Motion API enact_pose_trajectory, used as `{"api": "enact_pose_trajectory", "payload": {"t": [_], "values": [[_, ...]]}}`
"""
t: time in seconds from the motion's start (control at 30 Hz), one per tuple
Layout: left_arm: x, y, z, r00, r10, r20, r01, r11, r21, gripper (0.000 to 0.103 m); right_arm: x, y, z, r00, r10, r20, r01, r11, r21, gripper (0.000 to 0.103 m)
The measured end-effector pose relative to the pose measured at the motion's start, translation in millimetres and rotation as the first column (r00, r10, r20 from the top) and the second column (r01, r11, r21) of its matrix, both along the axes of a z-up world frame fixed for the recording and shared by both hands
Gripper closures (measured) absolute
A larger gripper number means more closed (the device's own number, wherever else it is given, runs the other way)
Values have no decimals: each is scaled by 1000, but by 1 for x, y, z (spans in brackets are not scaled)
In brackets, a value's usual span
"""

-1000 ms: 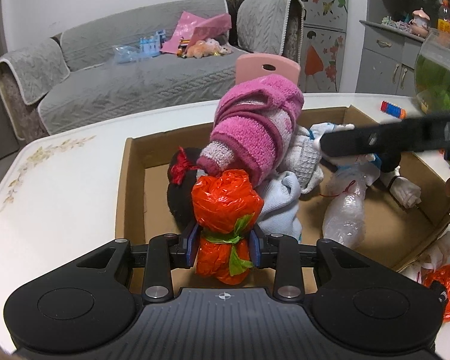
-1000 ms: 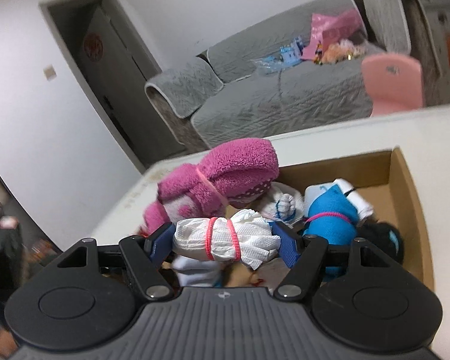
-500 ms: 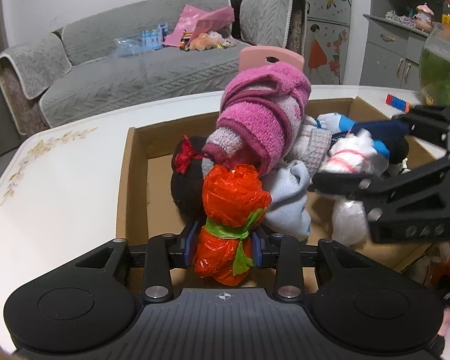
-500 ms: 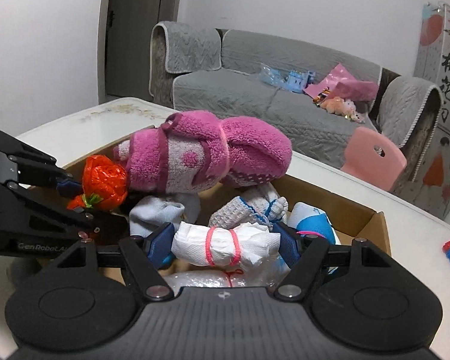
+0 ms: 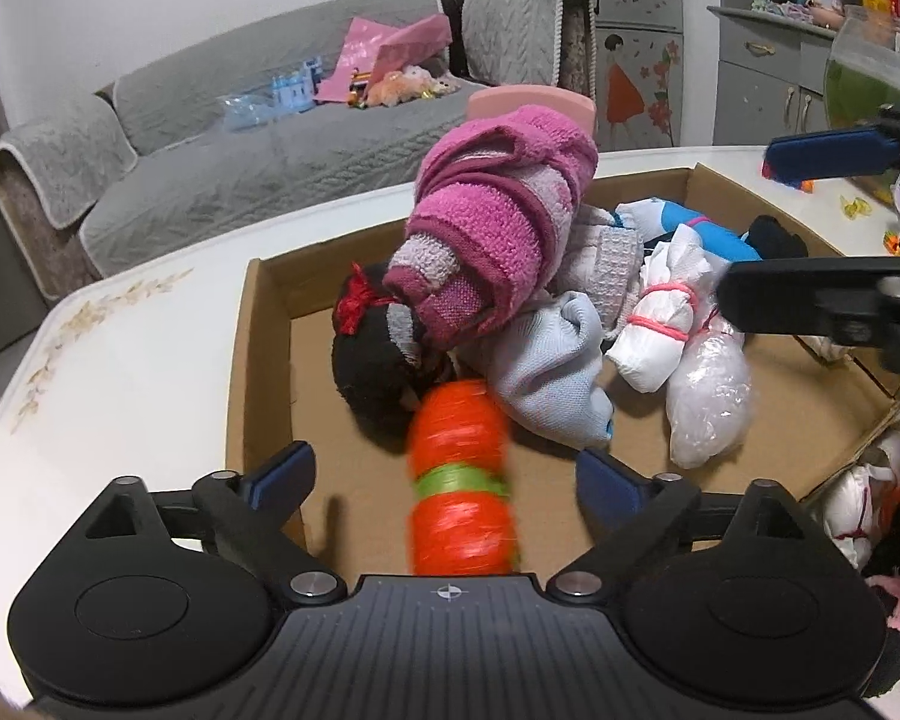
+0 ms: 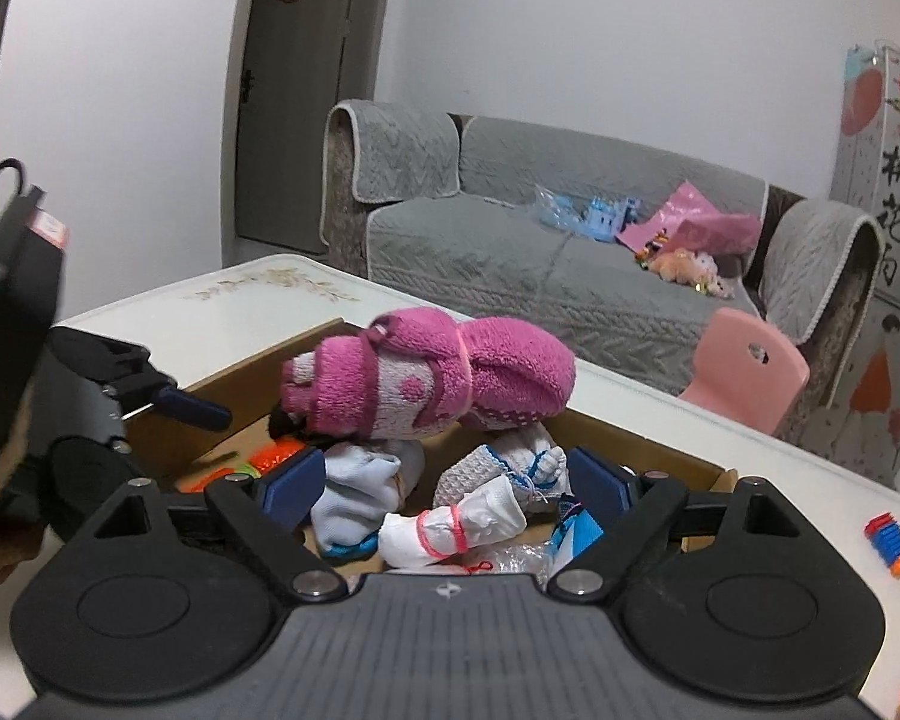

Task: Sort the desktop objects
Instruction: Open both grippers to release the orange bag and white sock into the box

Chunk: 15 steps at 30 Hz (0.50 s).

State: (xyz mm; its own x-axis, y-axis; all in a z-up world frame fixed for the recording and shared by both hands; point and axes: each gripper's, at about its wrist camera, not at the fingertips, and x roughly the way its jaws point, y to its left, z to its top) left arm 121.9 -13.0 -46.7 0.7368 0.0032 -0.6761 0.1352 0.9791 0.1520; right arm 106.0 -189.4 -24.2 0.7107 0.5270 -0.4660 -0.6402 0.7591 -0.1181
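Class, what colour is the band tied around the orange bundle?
Green, clearest in the left wrist view: the band circles the orange bundle.

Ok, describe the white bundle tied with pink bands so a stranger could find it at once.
Look in the cardboard box on the white table. Right of the big pink towel roll, the white bundle leans on a clear plastic bag. It alone is white paper cinched with pink rubber bands.

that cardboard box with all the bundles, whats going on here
A person with a handheld gripper in each hand is sorting bundles into the cardboard box. Both grippers are open over it. The orange bundle sits blurred between the left gripper fingers, apparently dropping. The white bundle lies on the pile below the right gripper.
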Motion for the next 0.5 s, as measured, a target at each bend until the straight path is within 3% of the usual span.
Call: {"api": "enact_pose_trajectory", "payload": {"t": [0.1,0.5], "values": [[-6,-3,1,1000,-2,22,1,1000,31,0,-7,-7,2,1000,11,14,-11,1000,6,13],[-56,16,43,994,-32,106,36,999,-38,0,-44,-56,-2,997,67,24,-67,998,20,3]]}}
